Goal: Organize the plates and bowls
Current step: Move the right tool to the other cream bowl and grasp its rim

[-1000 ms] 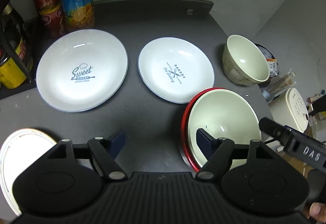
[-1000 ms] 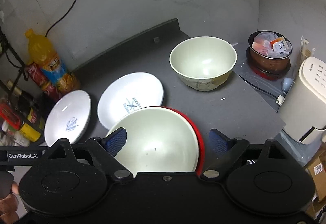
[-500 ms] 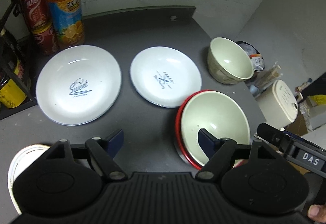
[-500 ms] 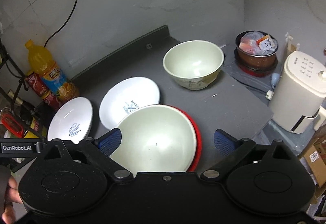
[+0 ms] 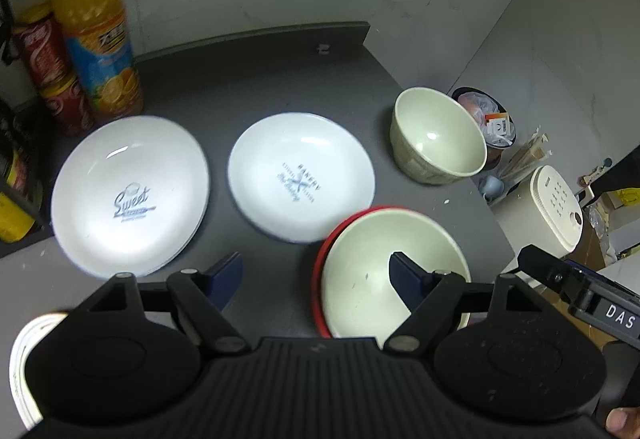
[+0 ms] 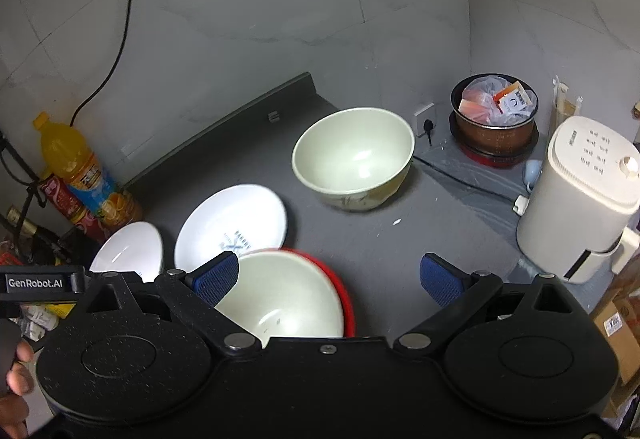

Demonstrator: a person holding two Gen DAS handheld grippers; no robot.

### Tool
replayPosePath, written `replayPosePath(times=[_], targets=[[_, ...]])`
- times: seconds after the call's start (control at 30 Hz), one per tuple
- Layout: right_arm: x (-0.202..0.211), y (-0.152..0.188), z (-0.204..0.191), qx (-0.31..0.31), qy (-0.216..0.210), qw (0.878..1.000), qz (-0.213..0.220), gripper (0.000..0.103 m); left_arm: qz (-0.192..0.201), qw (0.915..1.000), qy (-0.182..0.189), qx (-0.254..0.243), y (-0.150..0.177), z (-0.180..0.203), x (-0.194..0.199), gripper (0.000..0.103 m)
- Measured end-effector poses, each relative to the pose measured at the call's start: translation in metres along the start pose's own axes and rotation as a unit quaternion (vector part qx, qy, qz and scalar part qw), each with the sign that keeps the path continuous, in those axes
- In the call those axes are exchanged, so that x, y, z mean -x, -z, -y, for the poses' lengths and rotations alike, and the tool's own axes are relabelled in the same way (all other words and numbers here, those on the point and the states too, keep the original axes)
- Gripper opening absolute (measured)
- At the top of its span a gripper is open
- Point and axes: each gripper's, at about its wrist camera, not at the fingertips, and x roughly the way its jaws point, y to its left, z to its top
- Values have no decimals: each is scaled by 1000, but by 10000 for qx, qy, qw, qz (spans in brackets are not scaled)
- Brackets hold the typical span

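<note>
Cream bowl (image 6: pixel 354 159) stands far right on the dark counter (image 6: pixel 420 235), apart from the cream bowl nested in a red bowl (image 6: pixel 280 299) (near). Left gripper (image 5: pixel 316 275) and right gripper (image 6: pixel 328 275) hover spread, empty. Judged step: stacking bowls; next, a rim grasp.

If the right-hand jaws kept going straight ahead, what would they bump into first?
Probably bare dark countertop, just right of the cream bowl in the red dish. The right gripper is open; depth is unclear.
</note>
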Motion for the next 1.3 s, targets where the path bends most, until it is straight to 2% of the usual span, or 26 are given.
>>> replayPosePath(times=[0.27,0.5,0.7,0.9,1.07,1.3], targets=[[-27,-32,32,-21,-44,10000,-64,98,110,9999,-98,-2,-38,35,-19,79],[-54,-61,63,-43,-285,9995,-92,97,146,9994,-115,280,-73,56,-47,79],[-89,-81,75,-51,-420,9984,-374,85,146,9988,-163,436,-96,72,-80,79],[-126,-93,82,-70,-498,9960,-742,71,-71,9975,-237,666,-115,80,-118,77],[-146,-96,87,-26,-563,9933,-1007,69,-236,9960,-315,803,-123,85,-145,75],[-172,-99,98,-127,-595,9891,-1338,61,-403,9952,-401,802,-129,99,-170,70]])
